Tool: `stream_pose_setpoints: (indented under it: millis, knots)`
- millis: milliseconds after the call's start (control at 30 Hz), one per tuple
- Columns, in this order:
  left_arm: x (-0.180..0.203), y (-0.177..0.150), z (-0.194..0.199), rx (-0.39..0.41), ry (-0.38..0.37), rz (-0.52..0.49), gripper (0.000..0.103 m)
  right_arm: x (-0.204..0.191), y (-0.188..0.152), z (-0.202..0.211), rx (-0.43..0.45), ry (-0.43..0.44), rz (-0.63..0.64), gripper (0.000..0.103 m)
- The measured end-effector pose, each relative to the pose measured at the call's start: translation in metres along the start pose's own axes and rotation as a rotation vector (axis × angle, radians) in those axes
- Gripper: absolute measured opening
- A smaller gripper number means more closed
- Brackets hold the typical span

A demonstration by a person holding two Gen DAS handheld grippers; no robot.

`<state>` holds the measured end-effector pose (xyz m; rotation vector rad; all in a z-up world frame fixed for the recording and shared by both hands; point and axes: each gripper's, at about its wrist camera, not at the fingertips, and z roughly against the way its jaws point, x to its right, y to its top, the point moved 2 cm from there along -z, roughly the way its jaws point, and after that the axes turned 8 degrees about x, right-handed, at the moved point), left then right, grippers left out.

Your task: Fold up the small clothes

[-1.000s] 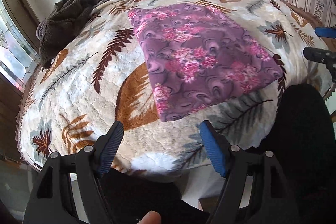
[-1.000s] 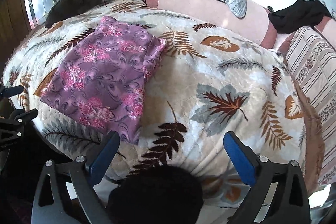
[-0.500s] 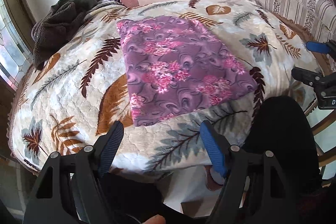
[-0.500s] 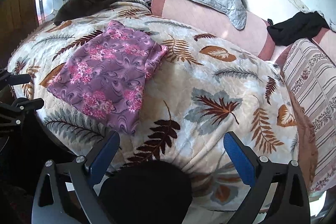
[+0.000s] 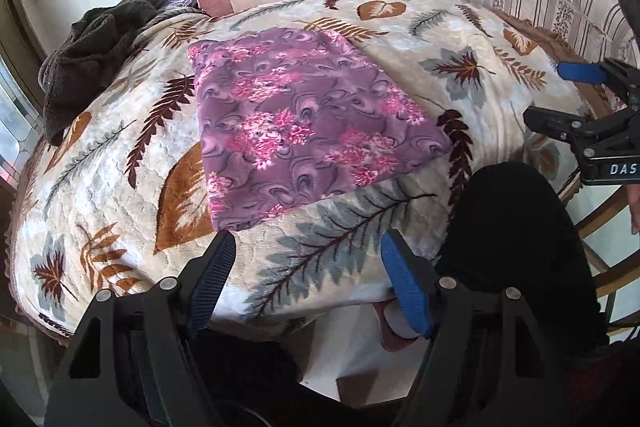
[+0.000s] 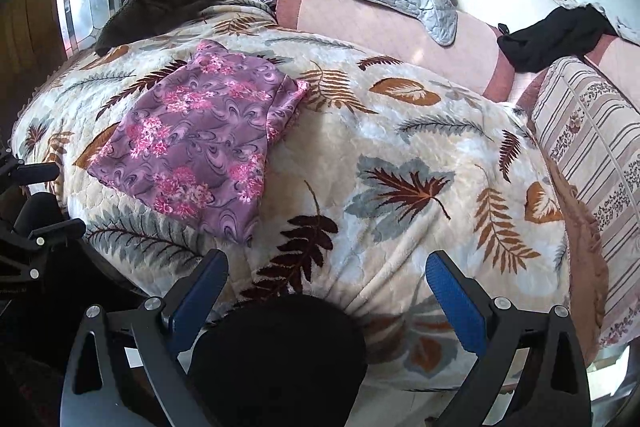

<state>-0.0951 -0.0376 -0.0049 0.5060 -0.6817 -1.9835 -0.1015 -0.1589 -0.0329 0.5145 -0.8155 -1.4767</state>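
A: Left: dark heap [image 5: 86, 61]. Centre: purple floral garment [image 5: 304, 125], folded flat on the leaf-print blanket [image 5: 120, 187].

B: Fingers?

A: Left gripper [image 5: 306, 281] and right gripper [image 6: 326, 291] both spread apart, empty. Risk: pinching one layer would undo the fold. Long axis runs from near edge towards the sofa back.

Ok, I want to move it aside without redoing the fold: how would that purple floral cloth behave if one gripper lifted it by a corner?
The purple floral cloth looks thin and limp, so it would likely sag and unfold. Its layers gape loosely at one edge, so probably only the top layer lifts.
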Motion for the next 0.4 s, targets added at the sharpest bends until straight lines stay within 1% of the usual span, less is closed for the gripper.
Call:
stream_pose_setpoints:
  millis: [200,400]
  knots:
    - [0.002,-0.004,0.002,-0.004,0.001,0.005,0.075,0.005,-0.005,0.000,-0.018,0.013,-0.037,0.100]
    - [-0.001,-0.009,0.000,-0.020,0.011,0.021,0.075,0.007,-0.013,0.000,-0.035,-0.017,-0.033,0.100]
